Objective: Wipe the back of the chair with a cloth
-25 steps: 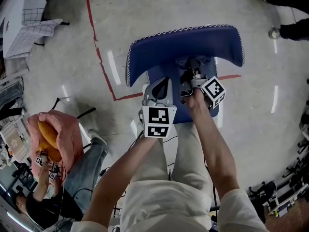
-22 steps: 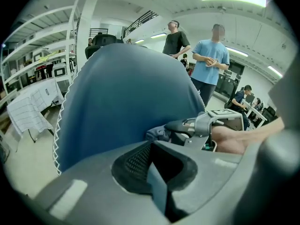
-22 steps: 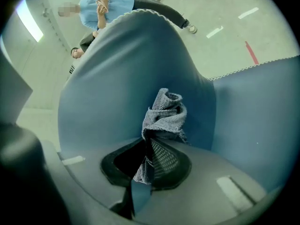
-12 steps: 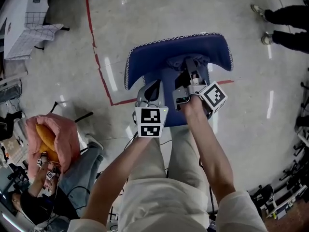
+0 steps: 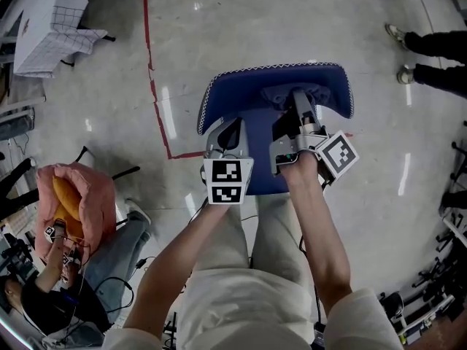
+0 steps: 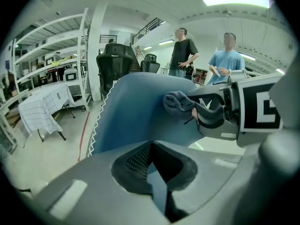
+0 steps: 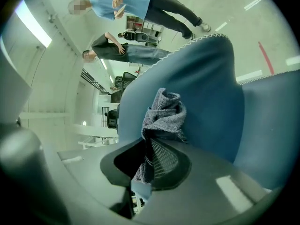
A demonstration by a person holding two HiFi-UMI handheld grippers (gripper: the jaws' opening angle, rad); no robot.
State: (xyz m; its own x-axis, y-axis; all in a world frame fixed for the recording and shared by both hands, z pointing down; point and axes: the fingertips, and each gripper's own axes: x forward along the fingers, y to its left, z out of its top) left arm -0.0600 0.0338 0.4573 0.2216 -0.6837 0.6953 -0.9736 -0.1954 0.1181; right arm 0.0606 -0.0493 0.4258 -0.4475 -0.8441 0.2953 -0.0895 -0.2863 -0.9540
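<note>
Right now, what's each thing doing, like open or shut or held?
chair: upright on the floor.
cloth: bunched up, pinched by one gripper, touching the chair's back.
right gripper: shut on the cloth.
left gripper: shut, empty, held over the seat.
</note>
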